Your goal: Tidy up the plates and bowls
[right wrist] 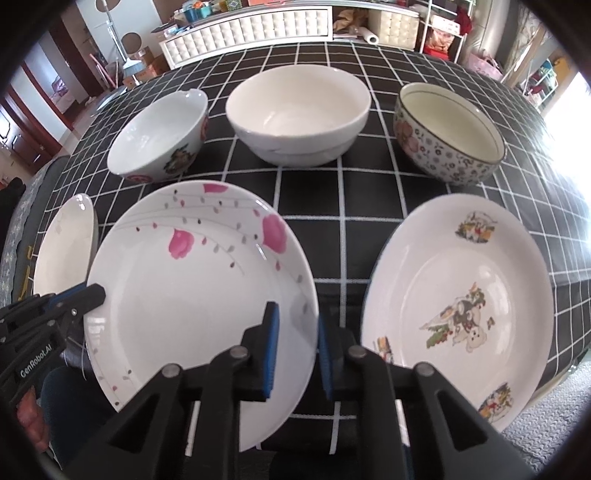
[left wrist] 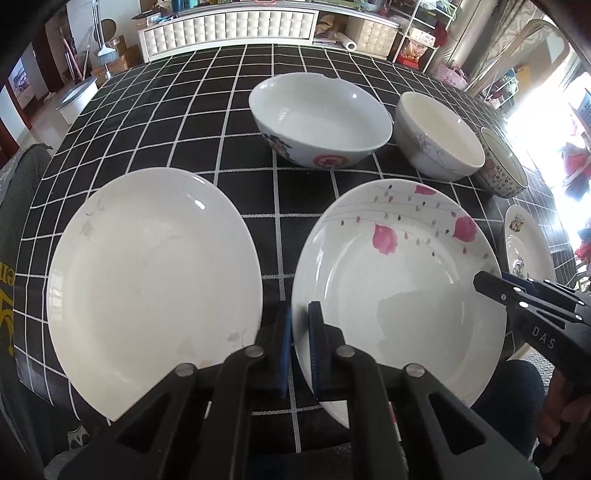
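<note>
A pink-flower plate (left wrist: pixel 399 280) (right wrist: pixel 199 295) lies at the table's front middle. My left gripper (left wrist: pixel 300 347) has its jaws narrowly apart astride the plate's left rim. My right gripper (right wrist: pixel 295 350) has its jaws a little apart astride the plate's right rim. A plain white plate (left wrist: pixel 151 280) (right wrist: pixel 66 243) lies to the left. A cartoon-print plate (right wrist: pixel 458 306) (left wrist: pixel 524 243) lies to the right. Three bowls stand behind: a chipped floral bowl (left wrist: pixel 317 122) (right wrist: pixel 159 136), a white bowl (left wrist: pixel 439 136) (right wrist: pixel 299 114) and a patterned bowl (left wrist: pixel 502 166) (right wrist: pixel 447 133).
The table has a black cloth with a white grid (left wrist: pixel 229 122) (right wrist: pixel 332 206). A white cabinet (left wrist: pixel 229 26) stands behind the table. Shelves (left wrist: pixel 424 29) and a chair (left wrist: pixel 517 55) are at the right. The table's front edge is just below the plates.
</note>
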Tool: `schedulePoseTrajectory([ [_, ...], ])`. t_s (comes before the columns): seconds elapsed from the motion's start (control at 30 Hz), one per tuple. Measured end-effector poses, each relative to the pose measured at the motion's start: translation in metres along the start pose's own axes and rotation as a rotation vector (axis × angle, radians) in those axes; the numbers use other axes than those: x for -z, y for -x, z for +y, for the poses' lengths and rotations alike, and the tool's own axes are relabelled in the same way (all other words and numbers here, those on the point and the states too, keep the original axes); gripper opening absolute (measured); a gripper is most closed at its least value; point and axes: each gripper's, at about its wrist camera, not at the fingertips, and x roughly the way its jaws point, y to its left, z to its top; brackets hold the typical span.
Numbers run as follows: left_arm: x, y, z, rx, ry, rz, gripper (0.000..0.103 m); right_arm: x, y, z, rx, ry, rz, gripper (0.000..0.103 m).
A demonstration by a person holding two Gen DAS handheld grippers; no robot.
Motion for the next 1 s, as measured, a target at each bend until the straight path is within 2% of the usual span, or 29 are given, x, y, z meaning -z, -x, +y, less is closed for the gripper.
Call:
schedulePoseTrajectory([
  [0.13,0.000,0.002,0.002,0.008,0.006,0.007,0.007,0.000,0.004,-0.002,-0.011,-0.018,-0.002,0.021],
  [0.47,-0.004,0.029,0.007,-0.012,0.007,-0.032,0.007,-0.006,0.024,-0.004,-0.065,-0.026,-0.032,0.021],
  [0.6,-0.004,0.038,0.013,-0.049,0.012,-0.042,0.007,-0.010,0.029,0.010,-0.087,-0.008,-0.042,0.021],
  [0.77,-0.003,0.050,0.028,-0.059,0.043,-0.054,0.007,-0.013,0.035,0.028,-0.107,0.017,-0.055,0.021],
  [1.0,0.006,0.067,0.067,-0.094,0.099,-0.070,0.007,-0.023,0.036,0.071,-0.140,0.084,-0.053,0.021],
])
